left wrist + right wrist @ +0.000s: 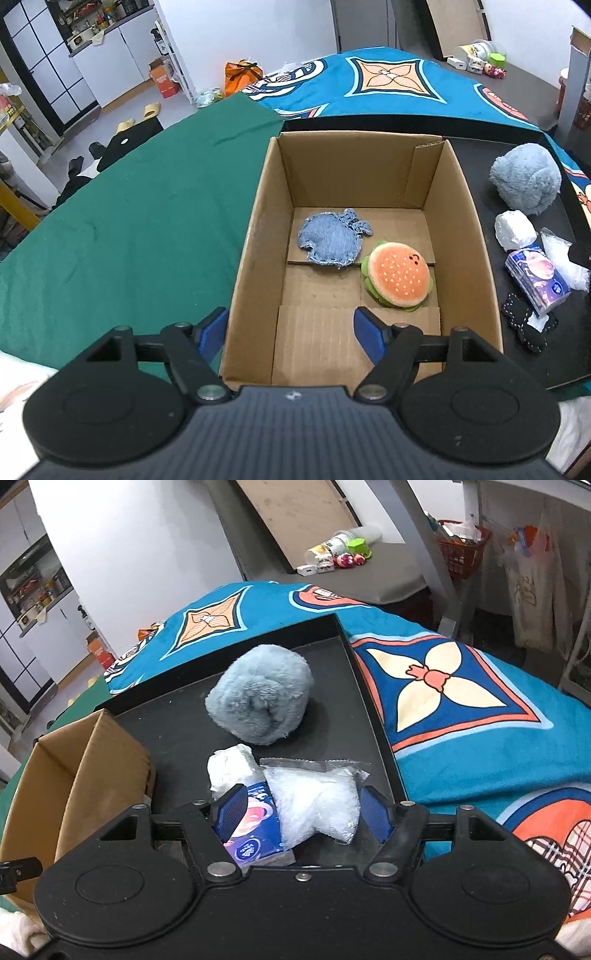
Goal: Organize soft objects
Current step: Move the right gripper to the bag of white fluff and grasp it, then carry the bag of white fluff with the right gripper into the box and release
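Bright, even indoor light | soft shadows only; faint one under the fluffy ball point(259, 695) ahead | no glare | strong fisheye bending at edges | sharp centre, corners softer

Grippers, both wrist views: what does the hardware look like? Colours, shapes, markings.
Both match. The left gripper and right gripper each have two blue ribbed pads on black angular linkage arms with silver pivot bolts. Behind sit two round black discs flanking a ribbed dark centre plate; the left one carries a small pale emblem, the right a silver screw. No cables, sleeves or hands are visible.
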{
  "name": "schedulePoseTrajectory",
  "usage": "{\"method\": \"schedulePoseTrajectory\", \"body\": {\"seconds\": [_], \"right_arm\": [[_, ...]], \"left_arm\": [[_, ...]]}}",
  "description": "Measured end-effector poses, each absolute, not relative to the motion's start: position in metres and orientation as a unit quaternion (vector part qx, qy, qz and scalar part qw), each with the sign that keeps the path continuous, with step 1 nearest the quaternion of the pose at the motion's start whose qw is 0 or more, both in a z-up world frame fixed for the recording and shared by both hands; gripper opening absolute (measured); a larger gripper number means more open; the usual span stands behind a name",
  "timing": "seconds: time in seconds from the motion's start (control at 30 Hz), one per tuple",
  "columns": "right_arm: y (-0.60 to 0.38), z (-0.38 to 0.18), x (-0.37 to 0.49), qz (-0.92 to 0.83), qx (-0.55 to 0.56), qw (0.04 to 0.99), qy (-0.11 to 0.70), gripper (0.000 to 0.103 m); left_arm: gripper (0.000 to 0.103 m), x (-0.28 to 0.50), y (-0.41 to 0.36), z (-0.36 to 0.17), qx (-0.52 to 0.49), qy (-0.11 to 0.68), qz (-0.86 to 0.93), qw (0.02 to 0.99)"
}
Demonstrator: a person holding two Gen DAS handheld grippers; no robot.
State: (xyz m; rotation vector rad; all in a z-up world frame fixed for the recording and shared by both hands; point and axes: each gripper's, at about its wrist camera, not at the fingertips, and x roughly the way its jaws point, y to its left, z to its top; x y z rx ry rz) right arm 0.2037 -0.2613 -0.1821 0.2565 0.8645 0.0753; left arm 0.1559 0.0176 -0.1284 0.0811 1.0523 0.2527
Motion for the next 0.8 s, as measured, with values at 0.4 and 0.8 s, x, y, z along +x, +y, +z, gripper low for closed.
{"method": "schedulePoseTrajectory", "body": {"seconds": [0.4,0.8], "right_arm": [[-0.265,-0.197,0.212,0.03,0.134,0.887,0.441,0.04],[-0.269,-0.191,0.206,0.045,0.149,0.882,0.444,0.021]], "left_arm": [[0.076,0.161,0.013,-0.128,0.053,0.505,0.13,0.852],[0.076,0.157,0.023,-0.126,0.045,0.501,0.132,0.854]]}}
